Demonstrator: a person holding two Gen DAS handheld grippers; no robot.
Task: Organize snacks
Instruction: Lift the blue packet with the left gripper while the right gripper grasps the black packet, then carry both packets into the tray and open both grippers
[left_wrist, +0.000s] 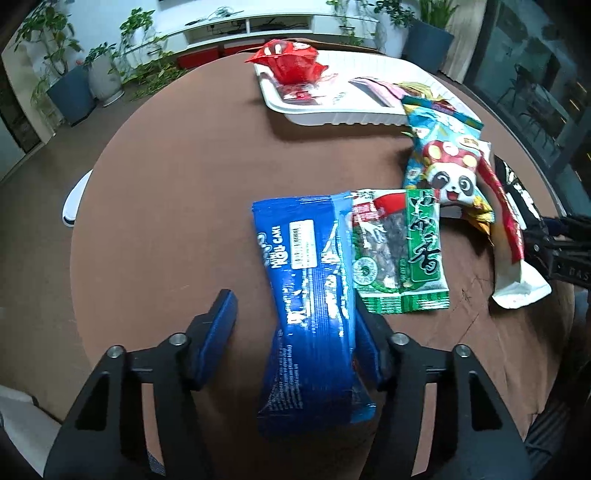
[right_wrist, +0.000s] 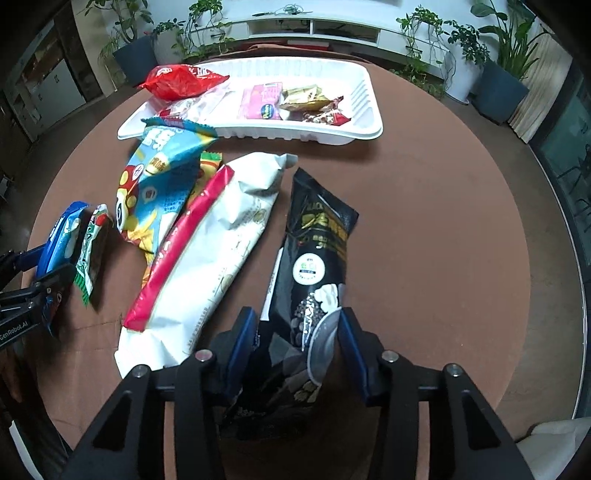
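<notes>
A blue snack pack lies on the round brown table between my left gripper's open fingers; the left finger stands clear of it, the right finger is beside its edge. A black snack bag lies between my right gripper's open fingers. A white tray at the table's far side holds a red bag, a pink pack and small sweets. The tray also shows in the left wrist view.
A green pack, a panda-print bag and a long white-and-red bag lie between the two grippers. Potted plants and a white shelf stand beyond the table. The table edge curves close on the right.
</notes>
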